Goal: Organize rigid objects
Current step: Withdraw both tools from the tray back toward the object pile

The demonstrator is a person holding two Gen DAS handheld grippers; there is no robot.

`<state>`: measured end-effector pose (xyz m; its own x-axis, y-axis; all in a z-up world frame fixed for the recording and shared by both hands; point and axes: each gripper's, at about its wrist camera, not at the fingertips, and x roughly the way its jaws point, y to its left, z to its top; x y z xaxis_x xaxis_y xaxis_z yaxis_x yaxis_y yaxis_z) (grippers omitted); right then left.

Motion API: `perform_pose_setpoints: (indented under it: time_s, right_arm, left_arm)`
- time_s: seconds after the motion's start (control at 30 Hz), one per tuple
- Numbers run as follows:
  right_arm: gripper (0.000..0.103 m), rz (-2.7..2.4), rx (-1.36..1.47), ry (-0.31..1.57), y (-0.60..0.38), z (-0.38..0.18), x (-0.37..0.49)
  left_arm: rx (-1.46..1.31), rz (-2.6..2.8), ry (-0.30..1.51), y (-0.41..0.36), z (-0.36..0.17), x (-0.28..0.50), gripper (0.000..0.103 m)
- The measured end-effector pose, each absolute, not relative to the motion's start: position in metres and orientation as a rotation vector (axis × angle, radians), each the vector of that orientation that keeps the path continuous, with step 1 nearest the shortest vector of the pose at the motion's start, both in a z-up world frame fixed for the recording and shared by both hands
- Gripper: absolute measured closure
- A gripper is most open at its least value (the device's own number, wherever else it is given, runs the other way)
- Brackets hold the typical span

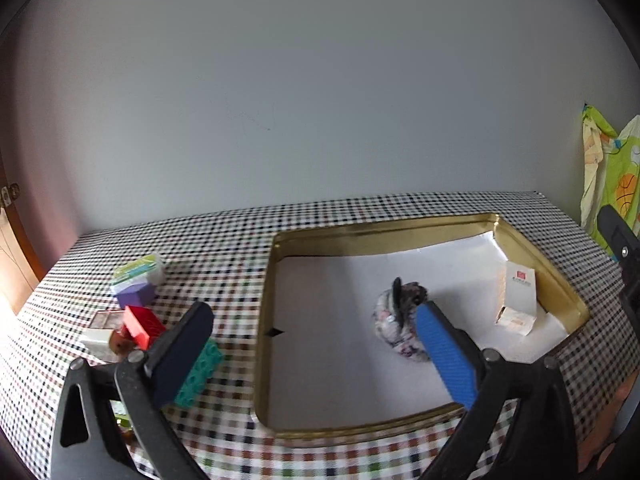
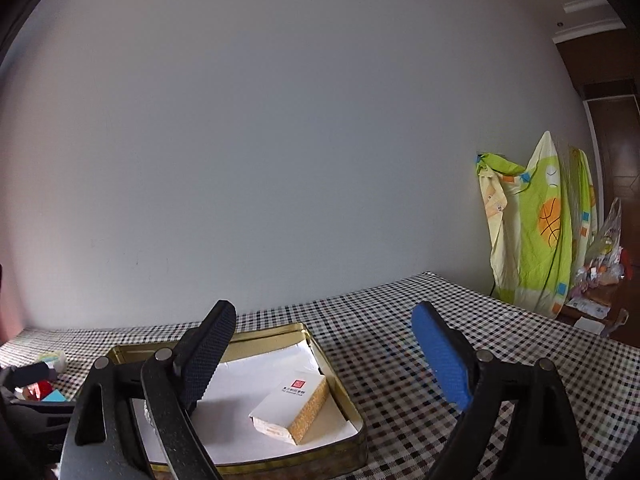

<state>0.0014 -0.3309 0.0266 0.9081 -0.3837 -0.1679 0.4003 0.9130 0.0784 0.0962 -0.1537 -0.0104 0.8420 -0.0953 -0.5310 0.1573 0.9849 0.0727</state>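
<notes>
The left wrist view alone shows the loose pile at about nine o'clock on the checked counter: a clear plastic box with green-striped contents, a purple block touching its near side, a red studded brick, a white block and a teal studded brick lying just behind the dark finger. The left gripper hangs with its fingers spread wide and nothing between them, one pad dark and finely ribbed, the other bright blue. At roughly two o'clock sits the gold tin tray, shallow, rectangular with rounded corners, lined with white paper; only this view shows the mottled fabric bundle with a dark clip near its middle, partly behind the blue finger. The white carton stands upright at the tray's right wall, well apart from the bundle. In the right wrist view the same tray lies at seven o'clock, and the carton shows a red square mark and tan textured sides; whether it stands or lies there I cannot tell. The right gripper is likewise spread and empty above the tray's right edge. This view alone shows the green and yellow printed cloth hanging at three o'clock, fully, beside a plastic bag.
</notes>
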Motion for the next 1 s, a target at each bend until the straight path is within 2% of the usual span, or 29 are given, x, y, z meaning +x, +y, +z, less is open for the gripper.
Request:
perform_pose_setpoints:
  time_s: [0.37,1.0]
  right_arm:
    - [0.012,-0.391,0.193,0.243,-0.32,0.015,-0.005]
    - [0.012,-0.305,0.242,0.258,-0.27,0.01,-0.008]
  left_arm:
    - [0.125,-0.076,0.535,-0.123,-0.017,0.087,0.001]
    - [0.081,-0.03,0.565,-0.075,-0.028,0.084,0.004]
